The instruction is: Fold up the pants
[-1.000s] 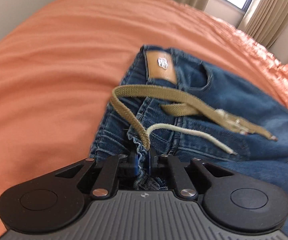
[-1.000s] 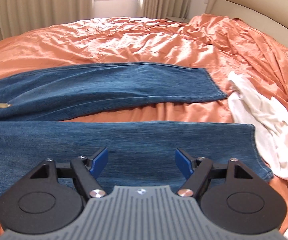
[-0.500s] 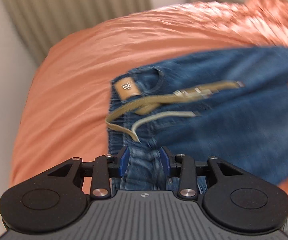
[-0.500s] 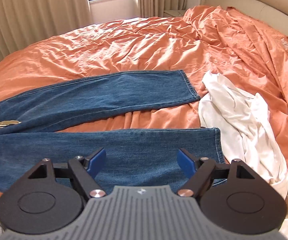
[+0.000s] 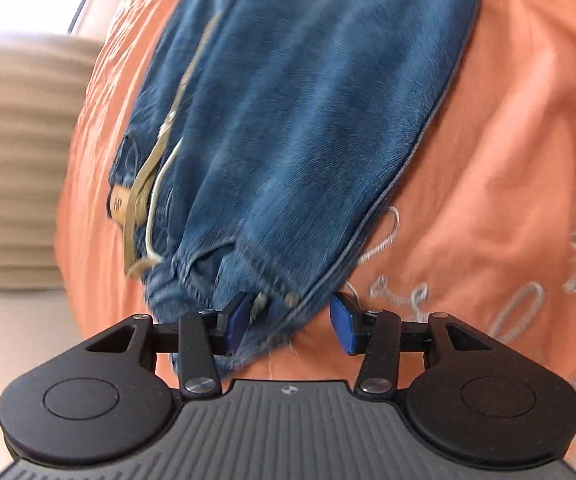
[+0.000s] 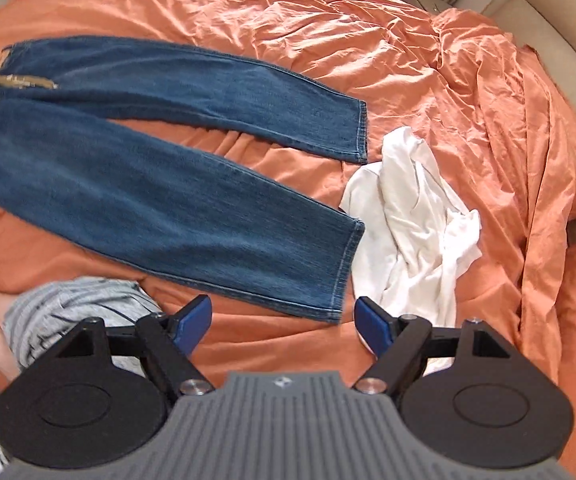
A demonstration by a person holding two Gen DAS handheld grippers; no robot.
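Here the left claw (image 5: 288, 322) stands open, its blue pads (image 5: 236, 322) spread with the waist end of the jeans (image 5: 307, 120) lying between them, ungripped. Ahead of it the denim runs away over the orange bedspread (image 5: 487, 160), a tan belt (image 5: 140, 196) and a pale cord trailing to its left. The right claw (image 6: 282, 322) is open too, holding nothing, poised above the bedspread just short of the nearer leg's hem; a crumpled white garment (image 6: 411, 224) lies ahead to its right.
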